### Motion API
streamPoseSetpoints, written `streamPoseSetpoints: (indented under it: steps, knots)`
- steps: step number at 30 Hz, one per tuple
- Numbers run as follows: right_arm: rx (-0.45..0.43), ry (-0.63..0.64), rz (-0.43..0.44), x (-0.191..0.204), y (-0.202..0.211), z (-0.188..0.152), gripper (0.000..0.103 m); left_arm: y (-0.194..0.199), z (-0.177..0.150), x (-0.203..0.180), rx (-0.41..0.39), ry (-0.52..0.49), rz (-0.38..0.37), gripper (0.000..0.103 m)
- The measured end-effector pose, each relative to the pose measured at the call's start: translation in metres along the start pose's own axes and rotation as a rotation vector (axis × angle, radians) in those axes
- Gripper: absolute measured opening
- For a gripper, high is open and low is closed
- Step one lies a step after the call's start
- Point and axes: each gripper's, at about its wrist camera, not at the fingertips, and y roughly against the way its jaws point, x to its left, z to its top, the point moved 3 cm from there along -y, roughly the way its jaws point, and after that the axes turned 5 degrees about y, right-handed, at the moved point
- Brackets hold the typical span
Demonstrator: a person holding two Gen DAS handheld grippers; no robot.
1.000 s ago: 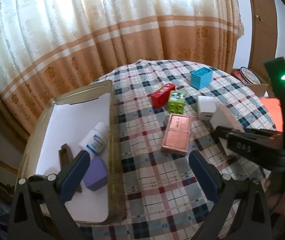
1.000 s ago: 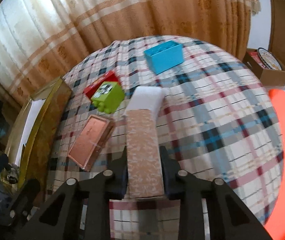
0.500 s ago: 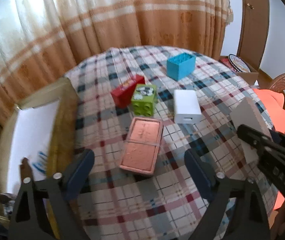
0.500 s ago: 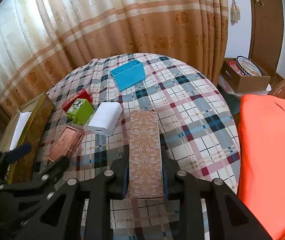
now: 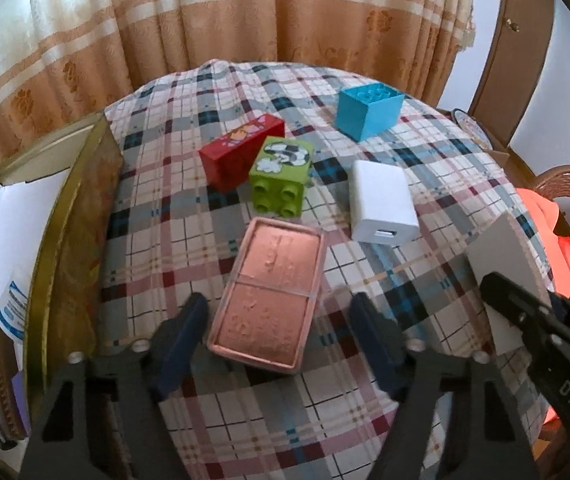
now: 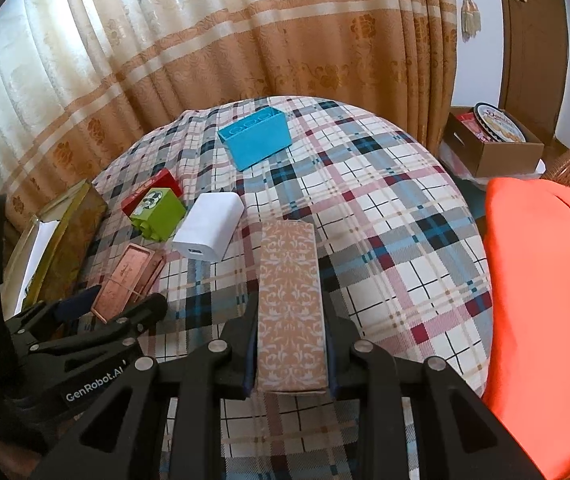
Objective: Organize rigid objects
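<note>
My left gripper is open, its fingers on either side of the near end of a flat copper-pink tin on the plaid tablecloth. My right gripper is shut on a tall tan patterned box held above the table; the box also shows in the left wrist view. Beyond the tin lie a red block, a green block, a white charger and a blue block. The gold tray at left holds a small white bottle.
The round table drops off on all sides. Curtains hang behind it. An orange cloth on a wicker chair is at right. A cardboard box with a tin stands at back right. The tray's tall gold wall borders the table's left.
My left gripper has swung right from the tray to the copper-pink tin and come down around it. My right gripper has lifted back with the patterned box.
</note>
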Motion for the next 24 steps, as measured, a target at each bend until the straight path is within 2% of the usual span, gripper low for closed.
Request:
streamPoseSetpoints:
  steps: [2,7,10,19,24]
  knots:
    - [0.001,-0.004,-0.001,0.0,0.0,-0.001,0.028,0.003,0.0,0.0,-0.008,-0.002,-0.009,0.048]
    - [-0.002,-0.009,-0.001,0.001,0.004,-0.002,0.028,0.005,0.002,0.008,-0.006,0.038,-0.047,0.046]
    - [-0.012,-0.011,-0.008,0.001,0.01,-0.002,0.028,0.011,0.001,0.013,0.004,0.098,-0.1,0.046]
    - [-0.045,-0.01,-0.02,0.008,0.027,0.0,0.028,0.045,0.0,0.011,-0.056,0.092,-0.129,0.044]
    - [-0.065,-0.005,-0.026,0.014,0.037,0.0,0.028,0.051,-0.004,0.019,-0.053,0.112,-0.147,0.044]
